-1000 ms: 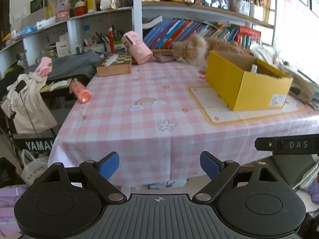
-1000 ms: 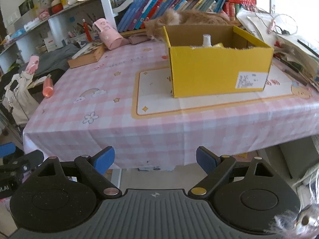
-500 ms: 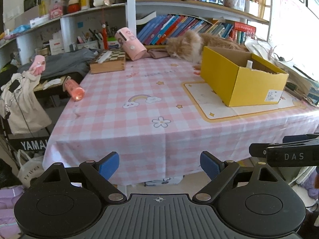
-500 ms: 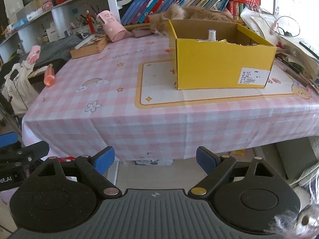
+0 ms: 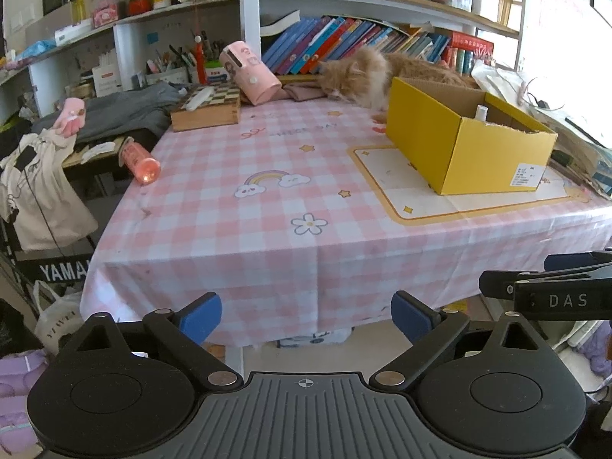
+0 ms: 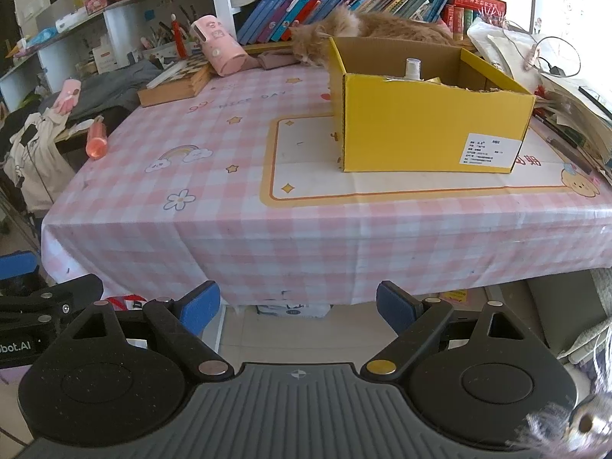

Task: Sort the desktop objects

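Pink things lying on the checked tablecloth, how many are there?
2. A pink bottle lies at the left edge; a pink tube leans at the back beside the chessboard box. The yellow box may hide more.

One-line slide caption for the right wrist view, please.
Open right gripper hangs before the pink checked table bearing a yellow box, with a cat behind.

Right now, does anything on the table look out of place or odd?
Yes. A cat lies at the far edge of the table, its head beside the yellow box. A pink bottle lies on its side at the left edge of the table, where it might roll off. The box's top edge looks torn.
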Demonstrator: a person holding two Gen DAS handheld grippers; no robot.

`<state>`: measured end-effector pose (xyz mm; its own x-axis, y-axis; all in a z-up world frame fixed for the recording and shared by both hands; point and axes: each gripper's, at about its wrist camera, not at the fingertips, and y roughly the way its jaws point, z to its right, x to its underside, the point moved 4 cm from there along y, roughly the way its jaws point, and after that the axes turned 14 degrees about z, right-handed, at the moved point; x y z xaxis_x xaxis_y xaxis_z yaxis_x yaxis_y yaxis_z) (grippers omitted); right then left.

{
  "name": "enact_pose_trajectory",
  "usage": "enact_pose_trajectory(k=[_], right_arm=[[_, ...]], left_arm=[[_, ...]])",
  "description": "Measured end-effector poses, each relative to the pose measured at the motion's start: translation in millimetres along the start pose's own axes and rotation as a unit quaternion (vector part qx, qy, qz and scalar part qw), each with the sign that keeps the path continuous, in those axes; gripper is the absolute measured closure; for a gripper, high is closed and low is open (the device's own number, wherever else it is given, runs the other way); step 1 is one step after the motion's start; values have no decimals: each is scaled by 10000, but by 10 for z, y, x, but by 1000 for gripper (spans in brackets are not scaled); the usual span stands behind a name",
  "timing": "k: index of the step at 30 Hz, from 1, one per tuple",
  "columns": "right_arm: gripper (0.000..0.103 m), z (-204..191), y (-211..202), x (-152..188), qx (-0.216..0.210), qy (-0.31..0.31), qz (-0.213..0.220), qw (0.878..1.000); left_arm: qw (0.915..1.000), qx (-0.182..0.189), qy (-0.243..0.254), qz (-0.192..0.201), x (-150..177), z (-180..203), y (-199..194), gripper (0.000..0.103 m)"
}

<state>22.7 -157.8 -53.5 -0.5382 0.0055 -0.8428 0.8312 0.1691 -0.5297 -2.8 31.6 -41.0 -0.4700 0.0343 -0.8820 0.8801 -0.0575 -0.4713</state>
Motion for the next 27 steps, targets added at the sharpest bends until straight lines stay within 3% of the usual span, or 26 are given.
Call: enact_pose_trajectory(k=[27], right_arm=[[15,-1,-13,-12,-29,-38,15,10000]], left_arm=[[10000,8,29,53,-28,26,-30,1]])
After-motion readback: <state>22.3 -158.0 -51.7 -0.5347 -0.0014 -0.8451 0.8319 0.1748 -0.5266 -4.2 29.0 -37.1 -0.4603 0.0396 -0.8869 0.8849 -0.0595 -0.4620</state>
